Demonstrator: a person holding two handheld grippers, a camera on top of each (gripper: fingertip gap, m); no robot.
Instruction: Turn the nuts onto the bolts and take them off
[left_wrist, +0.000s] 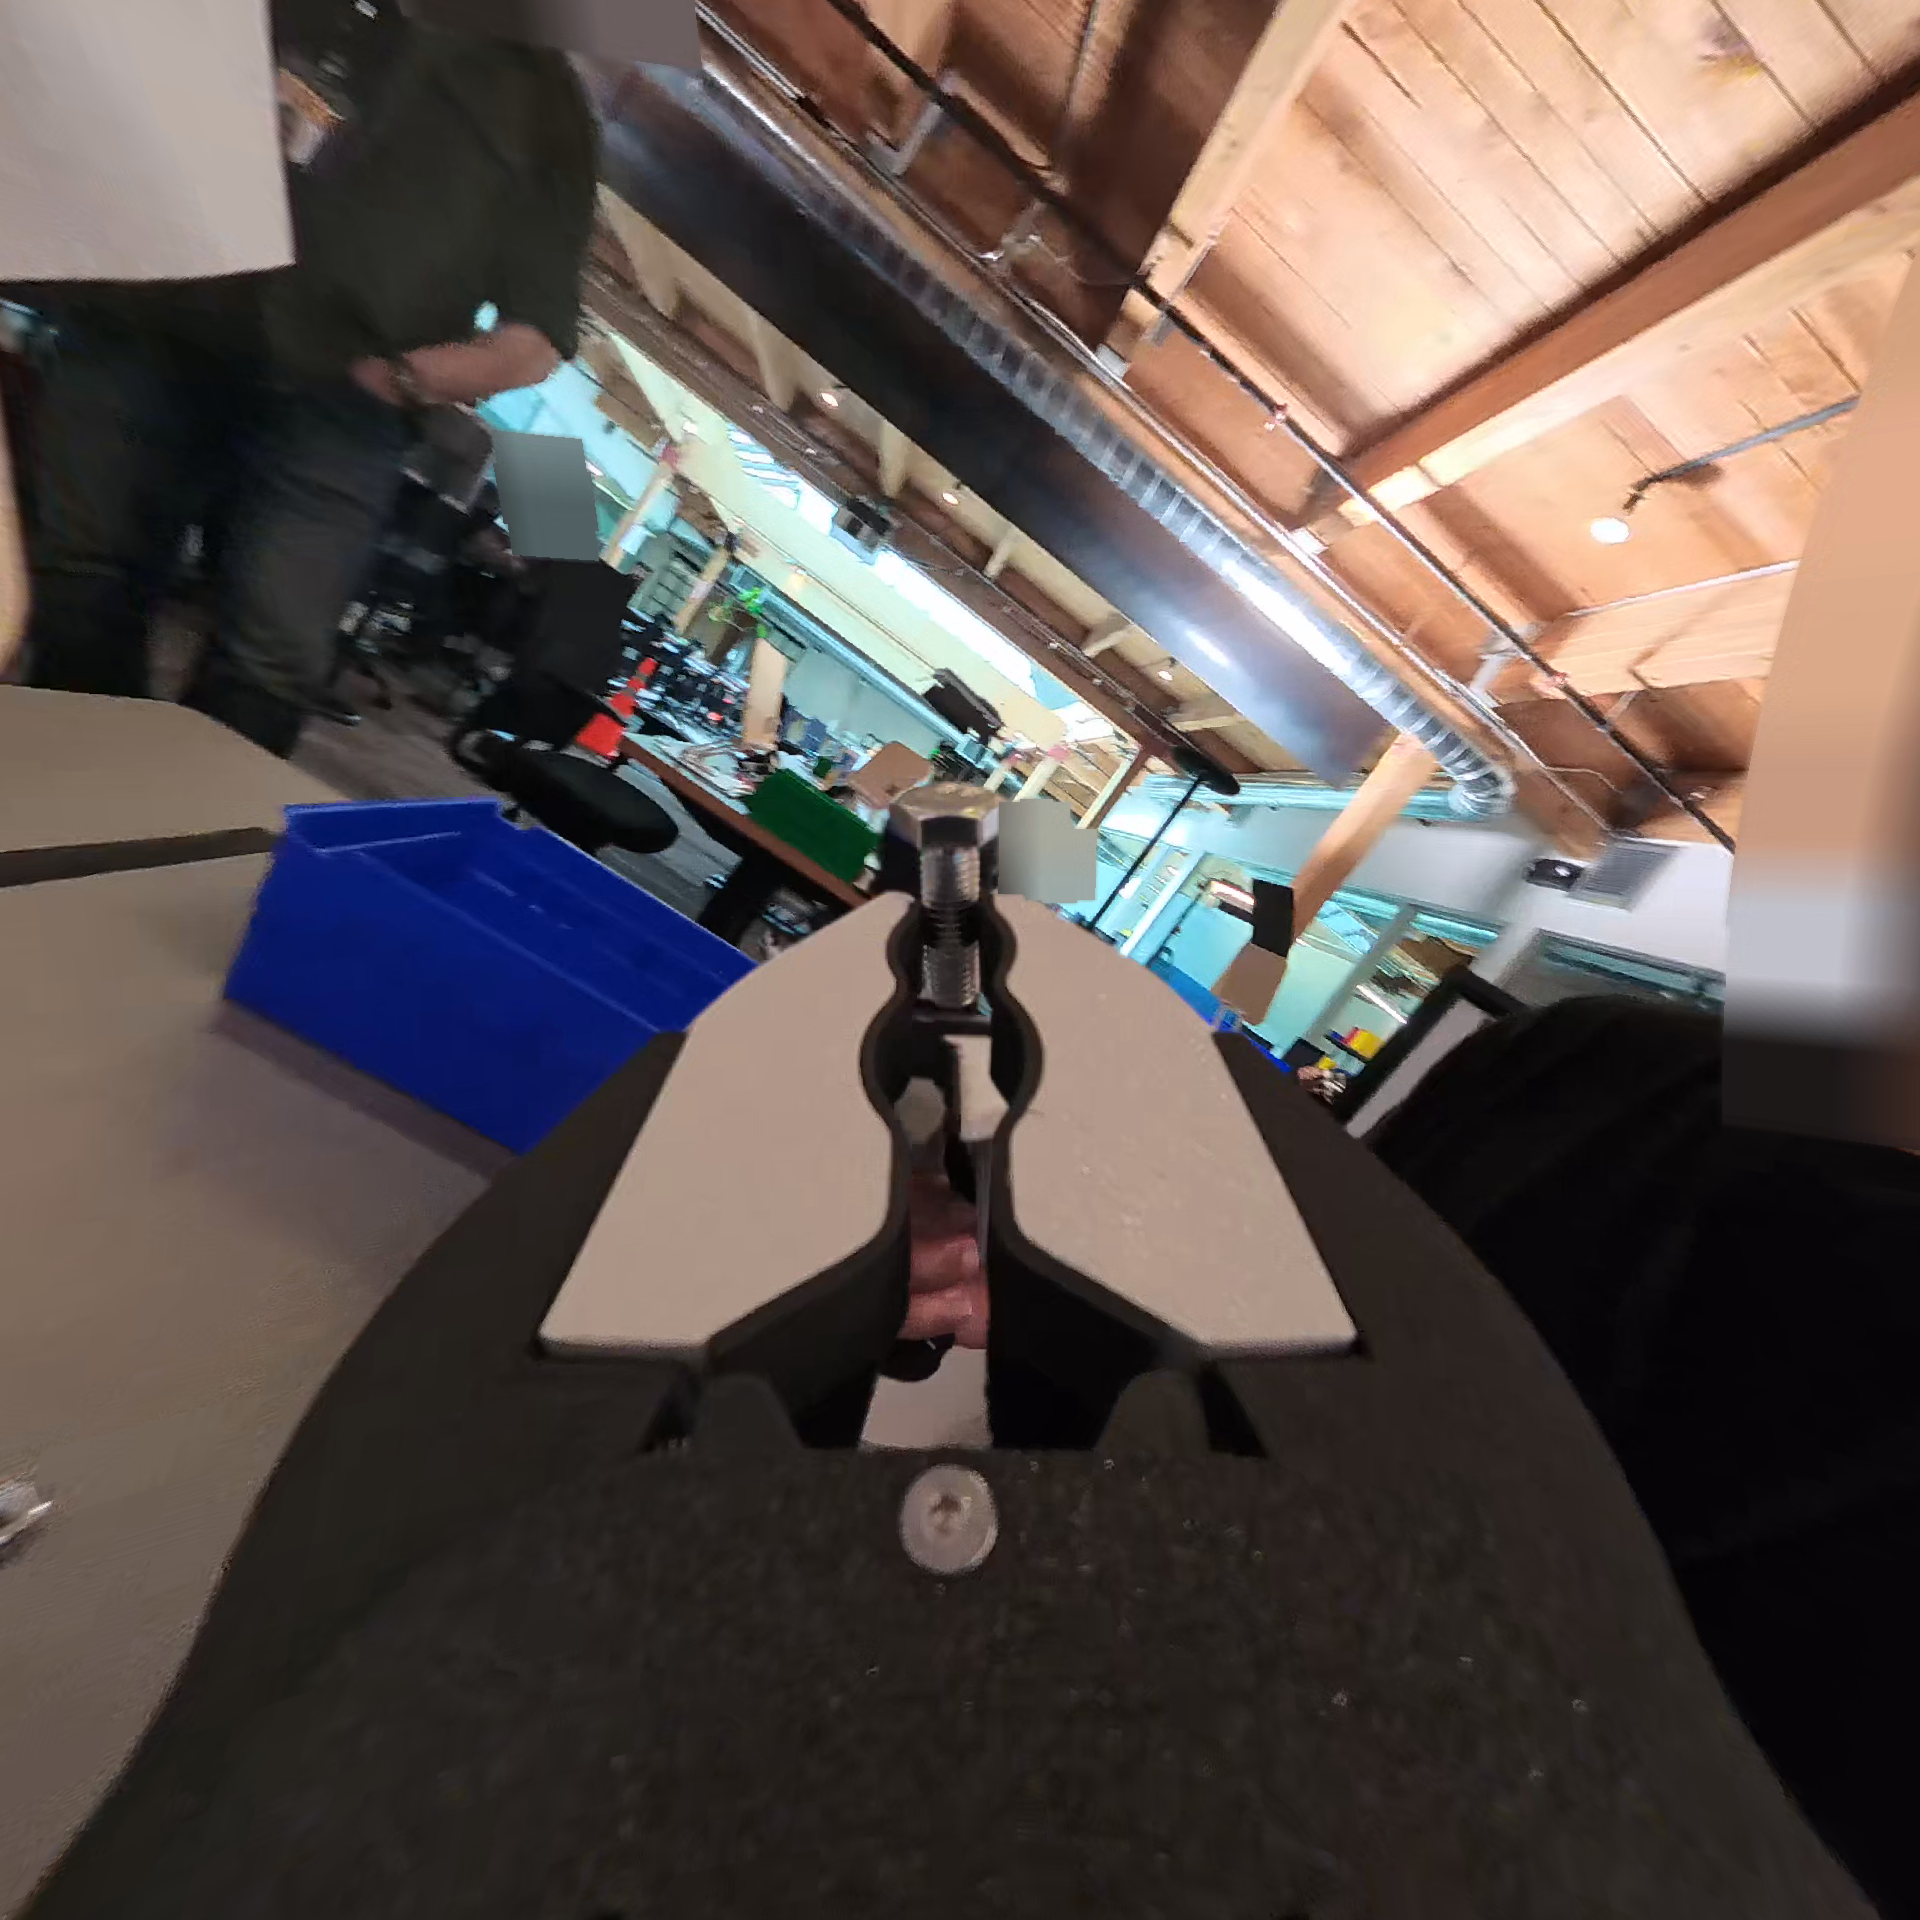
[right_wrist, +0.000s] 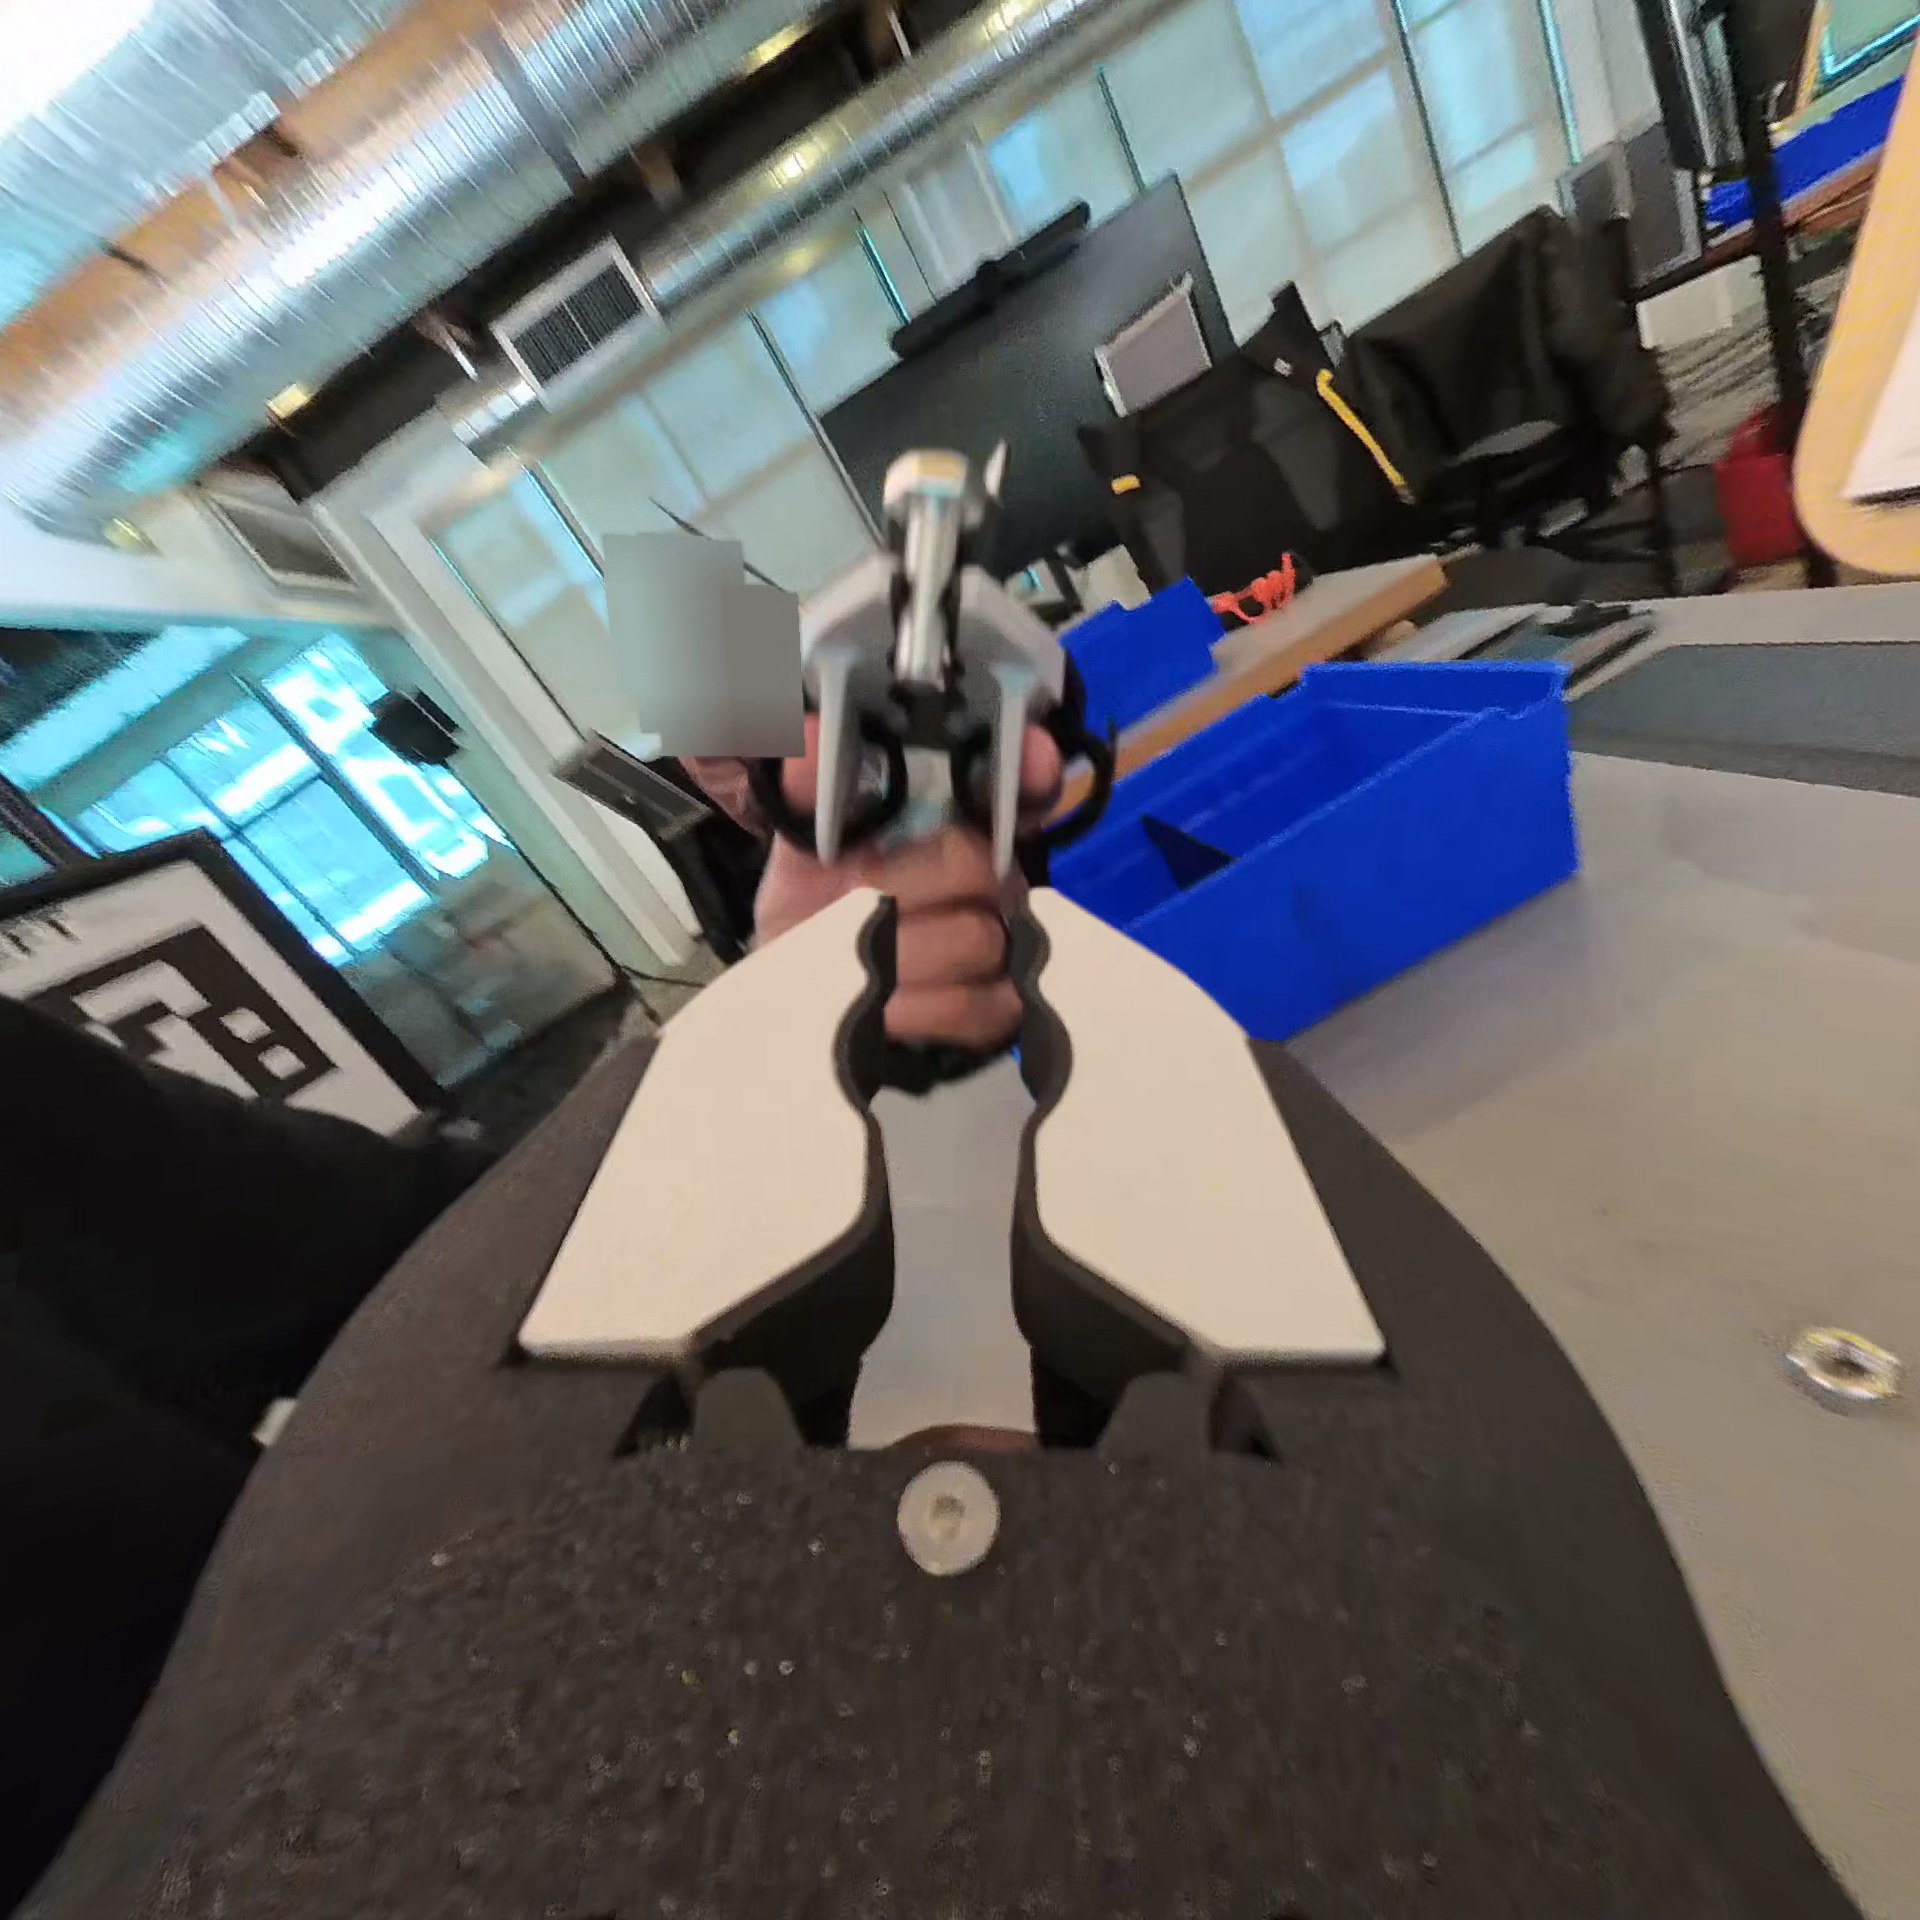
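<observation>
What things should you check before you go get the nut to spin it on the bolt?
1. Bolt held tight: ok. The left gripper is shut on the bolt, head sticking out past the tips.
2. Bolt thread free of a nut: ok, the part that shows is bare.
3. Right gripper free: ok, open with nothing between its fingers.
4. A nut to fetch: ok. A loose nut lies on the grey table, to the right of the right gripper.
5. Blue bin out of the way: ok, it sits farther back than the nut.
6. Sharp picture for aiming: not ok, the right wrist view is blurred.
</observation>
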